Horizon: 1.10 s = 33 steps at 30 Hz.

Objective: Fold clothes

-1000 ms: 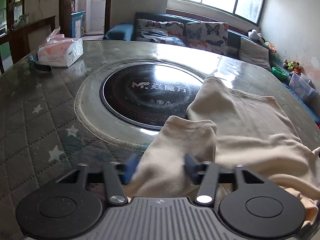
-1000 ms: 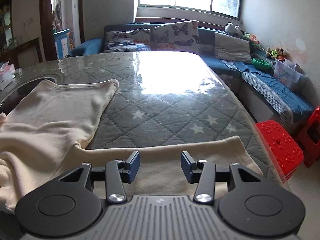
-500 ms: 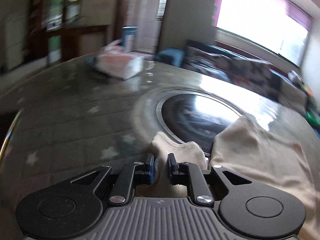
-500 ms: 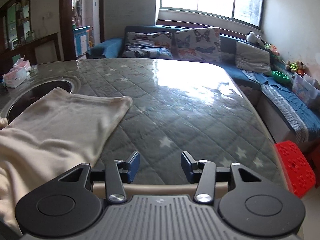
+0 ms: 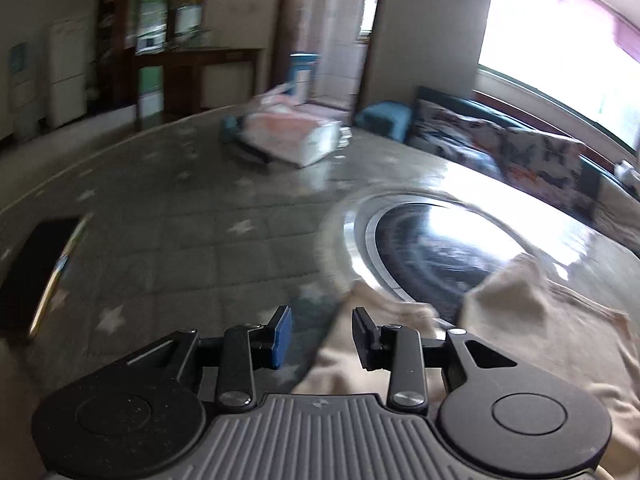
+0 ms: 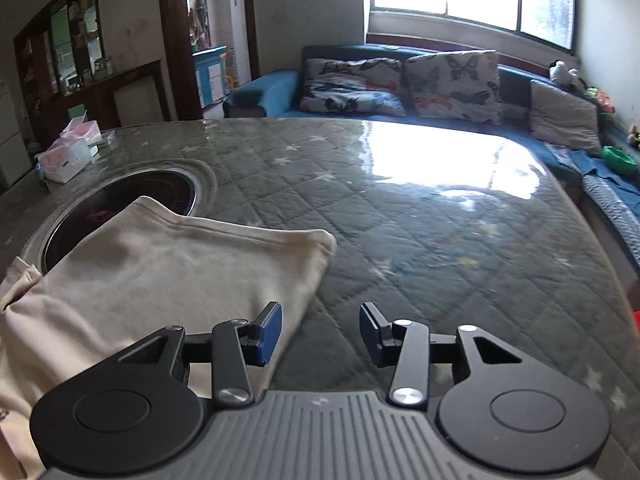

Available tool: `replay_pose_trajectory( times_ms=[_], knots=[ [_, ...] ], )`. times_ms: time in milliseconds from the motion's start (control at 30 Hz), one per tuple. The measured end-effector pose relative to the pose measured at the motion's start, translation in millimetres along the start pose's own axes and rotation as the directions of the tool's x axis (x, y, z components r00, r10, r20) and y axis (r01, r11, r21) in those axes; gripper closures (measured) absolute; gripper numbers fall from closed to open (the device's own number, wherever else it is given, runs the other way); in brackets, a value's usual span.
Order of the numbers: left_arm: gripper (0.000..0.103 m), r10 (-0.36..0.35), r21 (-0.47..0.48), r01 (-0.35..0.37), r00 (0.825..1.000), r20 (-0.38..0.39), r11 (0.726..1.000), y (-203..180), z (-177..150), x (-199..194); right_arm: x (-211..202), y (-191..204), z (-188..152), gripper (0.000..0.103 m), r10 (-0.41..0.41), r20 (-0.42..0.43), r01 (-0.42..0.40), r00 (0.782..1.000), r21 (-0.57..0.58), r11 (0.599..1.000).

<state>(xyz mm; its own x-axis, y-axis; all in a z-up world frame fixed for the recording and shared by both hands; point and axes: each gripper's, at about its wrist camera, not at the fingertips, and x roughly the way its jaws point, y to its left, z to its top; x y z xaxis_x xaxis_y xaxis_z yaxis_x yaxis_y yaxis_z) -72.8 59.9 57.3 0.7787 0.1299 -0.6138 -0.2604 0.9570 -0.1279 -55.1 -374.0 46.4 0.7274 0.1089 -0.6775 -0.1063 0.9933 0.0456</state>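
Both grippers, left (image 5: 322,334) and right (image 6: 320,332), fingers half-open and empty, left's just reopened; next regrasp cream garment (image 6: 160,272) for another fold.

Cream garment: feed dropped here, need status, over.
Left gripper jaws just opened, fingers clear of cloth. Right gripper open, empty. Cream garment partly folded, overlapping the round cooktop. Tissue pack well clear.

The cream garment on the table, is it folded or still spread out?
Partly folded: the cream garment lies doubled over itself, with a loose sleeve near the left gripper.
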Motion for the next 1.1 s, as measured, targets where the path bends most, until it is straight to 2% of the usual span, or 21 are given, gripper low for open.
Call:
replay_pose_trajectory(
  times_ms=[33, 200, 333, 433, 567, 633, 700, 900, 967, 1000, 1033, 1100],
  knots=[
    [0.059, -0.026, 0.026, 0.026, 1.000, -0.002, 0.999, -6.3, 2.0, 1.5, 5.0, 1.6, 2.4, 0.061, 0.001, -0.005, -0.001, 1.000, -0.001, 1.000],
    [0.058, -0.147, 0.145, 0.150, 0.989, -0.027, 0.978, -45.5, 10.7, 16.2, 26.6, 4.9, 10.2, 0.064, 0.000, -0.027, 0.000, 1.000, 0.005, 1.000],
    [0.058, -0.199, 0.223, 0.202, 0.979, -0.038, 0.954, -79.6, 16.5, 32.7, 38.3, 5.2, 12.9, 0.070, -0.007, -0.039, 0.008, 0.999, 0.004, 1.000],
    [0.058, -0.244, 0.266, 0.251, 0.968, -0.059, 0.931, -104.4, 21.8, 46.5, 43.6, 8.6, 14.0, 0.070, -0.013, -0.036, 0.013, 0.999, -0.010, 1.000],
    [0.051, -0.255, 0.323, 0.261, 0.965, -0.062, 0.910, -131.5, 27.8, 63.8, 46.0, 9.3, 15.4, 0.070, -0.020, -0.036, 0.019, 0.999, -0.022, 1.000],
    [0.040, -0.258, 0.345, 0.263, 0.964, -0.060, 0.901, -141.1, 29.5, 73.2, 46.4, 9.0, 15.4, 0.070, -0.022, -0.035, 0.021, 0.999, -0.025, 0.999],
    [0.036, -0.263, 0.351, 0.275, 0.961, -0.083, 0.895, -148.1, 30.5, 84.1, 46.8, 8.7, 15.3, 0.070, -0.023, -0.034, 0.022, 0.999, -0.028, 0.999],
    [0.036, -0.262, 0.342, 0.293, 0.955, -0.136, 0.893, -153.0, 27.4, 106.5, 48.1, 7.8, 15.3, 0.065, -0.028, -0.030, 0.027, 0.999, -0.038, 0.999],
    [0.038, -0.273, 0.332, 0.308, 0.950, -0.150, 0.892, -152.2, 25.2, 110.6, 48.8, 6.8, 15.8, 0.065, -0.028, -0.029, 0.027, 0.999, -0.039, 0.999],
    [0.044, -0.280, 0.331, 0.315, 0.948, -0.151, 0.889, -151.7, 24.2, 111.0, 48.9, 6.5, 15.8, 0.065, -0.027, -0.029, 0.026, 0.999, -0.039, 0.999],
    [0.055, -0.293, 0.328, 0.329, 0.944, -0.154, 0.886, -151.7, 23.3, 110.2, 49.0, 6.3, 16.0, 0.064, -0.026, -0.028, 0.025, 0.999, -0.039, 0.999],
    [0.066, -0.330, 0.321, 0.365, 0.930, -0.160, 0.874, -152.4, 22.4, 106.2, 49.3, 5.9, 16.3, 0.064, -0.026, -0.028, 0.025, 0.999, -0.038, 0.999]
  ],
)
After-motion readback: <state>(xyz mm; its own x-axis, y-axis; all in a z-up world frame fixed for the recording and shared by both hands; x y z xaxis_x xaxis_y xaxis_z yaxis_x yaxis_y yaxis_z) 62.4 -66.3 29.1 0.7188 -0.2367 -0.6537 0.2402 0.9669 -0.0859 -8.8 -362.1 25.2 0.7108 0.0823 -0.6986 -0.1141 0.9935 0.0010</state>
